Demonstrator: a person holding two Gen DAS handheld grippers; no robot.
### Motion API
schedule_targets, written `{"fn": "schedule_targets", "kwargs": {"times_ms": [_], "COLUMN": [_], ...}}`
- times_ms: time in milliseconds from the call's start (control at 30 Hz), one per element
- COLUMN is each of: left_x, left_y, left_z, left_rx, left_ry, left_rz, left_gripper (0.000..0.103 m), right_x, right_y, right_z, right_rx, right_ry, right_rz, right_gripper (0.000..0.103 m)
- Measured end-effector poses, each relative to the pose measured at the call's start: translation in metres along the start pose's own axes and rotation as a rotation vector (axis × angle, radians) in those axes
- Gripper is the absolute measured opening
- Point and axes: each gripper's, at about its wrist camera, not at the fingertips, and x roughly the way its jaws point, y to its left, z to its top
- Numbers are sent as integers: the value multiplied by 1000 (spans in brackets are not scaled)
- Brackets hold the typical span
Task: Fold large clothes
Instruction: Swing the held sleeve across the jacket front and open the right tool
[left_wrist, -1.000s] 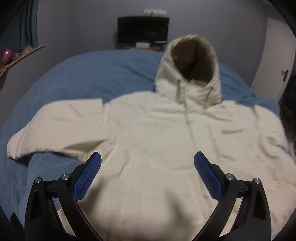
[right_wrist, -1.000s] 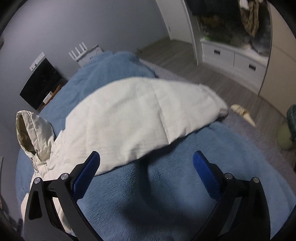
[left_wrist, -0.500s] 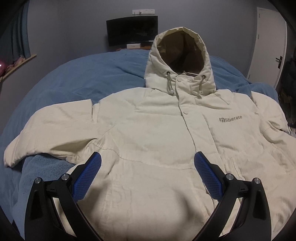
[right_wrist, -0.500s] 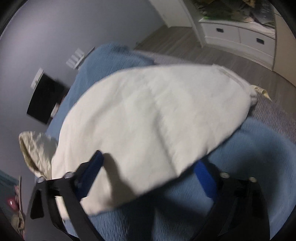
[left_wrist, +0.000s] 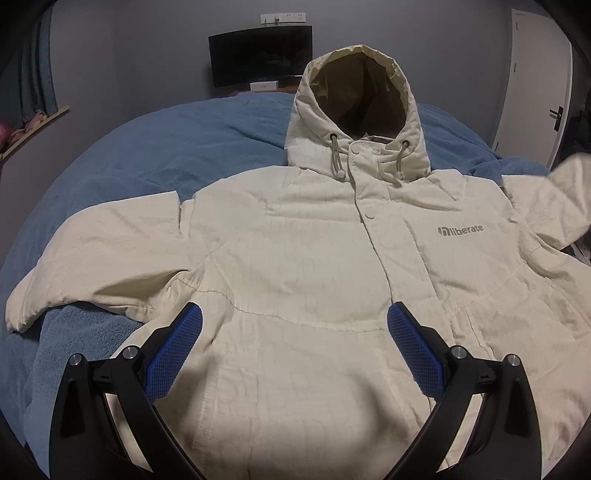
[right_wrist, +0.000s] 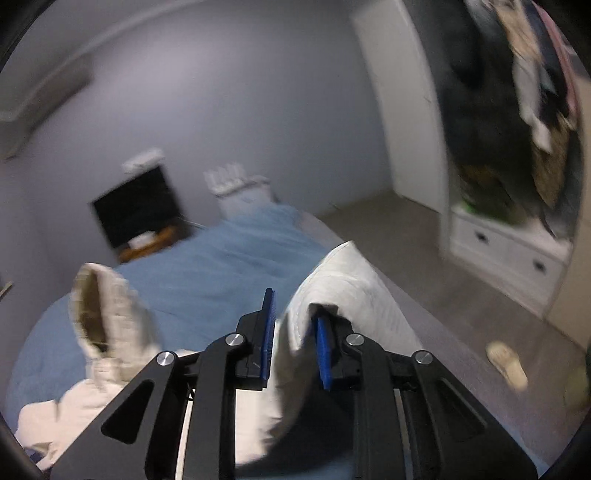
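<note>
A cream hooded jacket (left_wrist: 303, 251) lies face up on a blue bed (left_wrist: 155, 155), hood (left_wrist: 358, 99) toward the far wall, its left sleeve (left_wrist: 85, 251) spread out flat. My left gripper (left_wrist: 293, 332) is open and empty, hovering over the jacket's lower front. My right gripper (right_wrist: 295, 328) is shut on the jacket's right sleeve (right_wrist: 347, 288) and holds it lifted above the bed. That raised sleeve shows blurred at the right edge of the left wrist view (left_wrist: 557, 188). The hood also shows in the right wrist view (right_wrist: 99, 306).
A dark monitor (left_wrist: 260, 55) stands against the far wall behind the bed. A white door (left_wrist: 539, 81) is at the right. A wardrobe with drawers (right_wrist: 509, 251) and hanging clothes stands across the floor, with a slipper (right_wrist: 506, 363) on the floor.
My right gripper went from open over the sleeve to shut on it, and lifted it up off the bed. My left gripper stayed open over the jacket's front and steadied.
</note>
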Motion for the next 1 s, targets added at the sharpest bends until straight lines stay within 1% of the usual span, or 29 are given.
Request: {"fn": "schedule_targets", "kwargs": {"times_ms": [67, 100, 133, 200, 267, 400, 467, 500, 533, 600, 633, 700, 800, 833, 867, 900, 933, 967, 1000], "left_x": [-2, -3, -2, -2, -2, -2, -2, -1, -1, 1, 2, 3, 4, 3, 3, 3, 3, 3, 2], "left_y": [1, 1, 0, -1, -1, 4, 8, 9, 9, 10, 10, 10, 9, 9, 9, 10, 10, 10, 10], "left_z": [-1, -1, -2, -3, -5, -6, -6, -6, -7, -7, -8, -9, -10, -10, -10, -10, -10, -10, -10], "left_rx": [-2, -2, -1, 6, 8, -13, -29, -37, -41, -46, -46, -45, -41, -41, -42, -43, -45, -47, -48], "left_ry": [-8, -12, -15, -19, -18, -22, -21, -19, -17, -10, -5, 0, 2, 2, 1, 0, -1, -1, -2], "left_rz": [3, 9, 14, 23, 26, 20, 14, 11, 9, 4, 3, 6, 7, 6, 5, 4, 3, 1, 0], "left_gripper": [97, 97, 97, 97, 97, 97, 97, 97, 97, 97, 97, 97, 97, 97, 97, 97, 97, 97, 97], "right_x": [-18, -26, -30, -36, -40, -43, -40, -38, -33, -25, -25, -14, 2, 7, 12, 13, 8, 4, 1], "right_y": [36, 62, 78, 112, 147, 197, 224, 232, 244, 259, 260, 268, 266, 264, 262, 257, 252, 248, 245], "right_z": [9, 13, 16, 16, 7, -31, -63, -76, -98, -134, -149, -184, -212, -221, -223, -226, -225, -222, -217], "right_rx": [-43, -78, -101, -133, -148, -168, -190, -194, -201, -237, -256, -315, -340, -335, -322, -307, -293, -287, -286], "right_ry": [-20, -19, -16, 1, 39, 126, 204, 233, 288, 367, 391, 468, 603, 659, 693, 710, 711, 699, 680], "right_rz": [70, 112, 136, 196, 283, 427, 495, 515, 544, 561, 559, 530, 503, 505, 514, 526, 536, 541, 545], "right_gripper": [17, 17, 17, 17, 17, 17, 17, 17, 17, 17, 17, 17, 18, 20, 23, 37, 57, 65, 70]}}
